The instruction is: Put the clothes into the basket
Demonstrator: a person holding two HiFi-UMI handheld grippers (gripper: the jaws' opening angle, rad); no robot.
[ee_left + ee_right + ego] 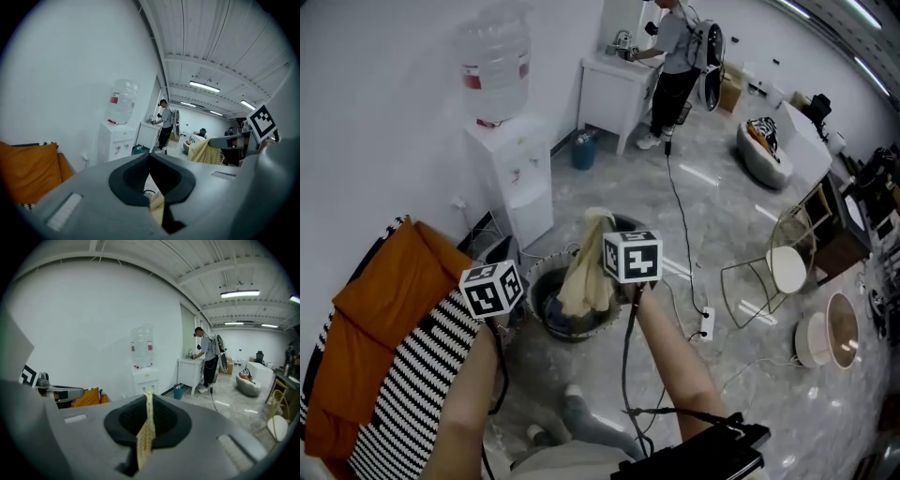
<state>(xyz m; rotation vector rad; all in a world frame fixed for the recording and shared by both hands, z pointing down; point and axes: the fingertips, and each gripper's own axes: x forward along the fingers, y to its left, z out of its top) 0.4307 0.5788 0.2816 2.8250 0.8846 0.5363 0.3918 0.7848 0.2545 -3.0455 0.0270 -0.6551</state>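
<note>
- At the lower left of the head view lie one orange cloth [380,309] and one black-and-white striped cloth [412,384].
- The left gripper [151,161] has its jaws closed on a bit of the one pale yellow cloth [586,272].
- That cloth hangs in the middle, with its bottom end at the mouth of the one dark round basket [567,333] on the floor.
- The right gripper [149,401] has its jaws pinched shut on the same cloth.
- If the jaws let go too soon or off to one side, the cloth may drape over the rim or drop on the floor.
</note>
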